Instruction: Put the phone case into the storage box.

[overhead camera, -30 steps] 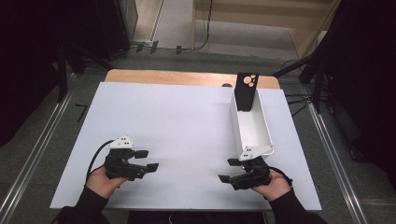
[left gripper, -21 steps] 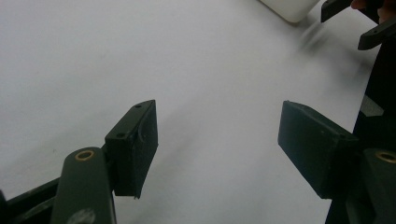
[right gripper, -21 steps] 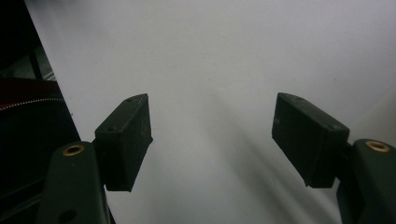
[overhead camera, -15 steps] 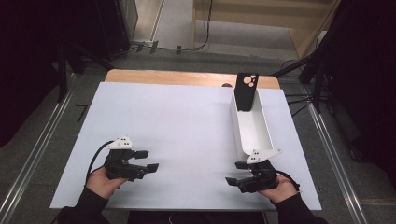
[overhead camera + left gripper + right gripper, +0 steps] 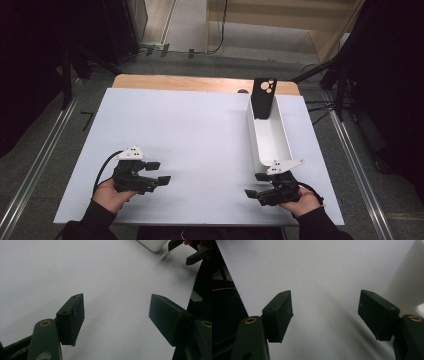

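A long white tray [image 5: 270, 137] lies on the right half of the white board [image 5: 190, 135]. A black phone case [image 5: 263, 97] with round camera cut-outs leans upright at the tray's far end. Near the front left of the board, a hand holds my left gripper [image 5: 159, 172] open, pointing right, with nothing between its jaws [image 5: 116, 312]. Just in front of the tray's near end, my right gripper [image 5: 256, 185] points left, open and empty [image 5: 325, 307]. The left gripper view also shows the right gripper [image 5: 192, 251] far off, beside the tray's corner [image 5: 152, 243].
The white board rests on a wooden table [image 5: 200, 82] whose far edge shows. Metal rails [image 5: 30, 175] run along both sides on the floor. Dark stands and cables [image 5: 340, 85] sit at the far right. The tray's wall [image 5: 412, 275] rises to the right of my right gripper.
The right hand and its gripper have shifted slightly to the right, along the front edge below the tray. The left gripper has stayed in place.
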`<state>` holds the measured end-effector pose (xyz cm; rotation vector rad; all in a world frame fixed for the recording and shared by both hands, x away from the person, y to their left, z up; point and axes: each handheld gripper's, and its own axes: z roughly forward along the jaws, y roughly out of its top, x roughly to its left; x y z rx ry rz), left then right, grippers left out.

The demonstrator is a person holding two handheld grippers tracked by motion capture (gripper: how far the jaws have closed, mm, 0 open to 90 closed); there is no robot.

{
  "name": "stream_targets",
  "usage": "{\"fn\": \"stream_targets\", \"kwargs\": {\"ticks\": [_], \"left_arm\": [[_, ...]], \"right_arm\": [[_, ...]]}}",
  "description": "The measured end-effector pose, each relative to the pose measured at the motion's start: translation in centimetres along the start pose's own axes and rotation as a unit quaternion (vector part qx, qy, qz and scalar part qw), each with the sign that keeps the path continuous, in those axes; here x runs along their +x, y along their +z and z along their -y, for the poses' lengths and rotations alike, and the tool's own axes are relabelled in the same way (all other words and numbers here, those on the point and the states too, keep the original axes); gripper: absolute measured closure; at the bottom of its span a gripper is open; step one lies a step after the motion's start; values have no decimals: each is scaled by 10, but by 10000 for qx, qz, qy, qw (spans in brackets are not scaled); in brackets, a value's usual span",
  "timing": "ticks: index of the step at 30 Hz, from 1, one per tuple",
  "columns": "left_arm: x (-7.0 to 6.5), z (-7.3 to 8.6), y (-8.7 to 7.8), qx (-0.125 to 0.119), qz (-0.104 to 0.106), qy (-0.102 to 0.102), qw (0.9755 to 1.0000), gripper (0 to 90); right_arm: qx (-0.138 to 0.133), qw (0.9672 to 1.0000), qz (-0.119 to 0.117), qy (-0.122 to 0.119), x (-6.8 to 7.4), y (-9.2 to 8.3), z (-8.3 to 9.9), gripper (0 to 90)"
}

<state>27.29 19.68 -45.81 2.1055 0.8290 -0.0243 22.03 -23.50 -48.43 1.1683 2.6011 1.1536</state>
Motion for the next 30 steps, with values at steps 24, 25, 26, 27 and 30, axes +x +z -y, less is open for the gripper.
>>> {"fn": "stream_targets", "kwargs": {"ticks": [24, 25, 26, 27, 30], "left_arm": [[0, 0, 1, 15, -1, 19, 10000, 285], [0, 0, 1, 17, -2, 21, 10000, 285], [0, 0, 1, 19, -2, 22, 10000, 285], [0, 0, 1, 28, -4, 31, 10000, 286], [0, 0, 1, 25, -11, 32, 10000, 285]], "right_arm": [[20, 10000, 42, 33, -1, 0, 0, 261], [21, 10000, 43, 35, -1, 0, 0, 261], [24, 10000, 44, 40, -1, 0, 0, 261], [24, 10000, 46, 37, -1, 0, 0, 261], [36, 10000, 61, 23, -1, 0, 1, 261]]}}
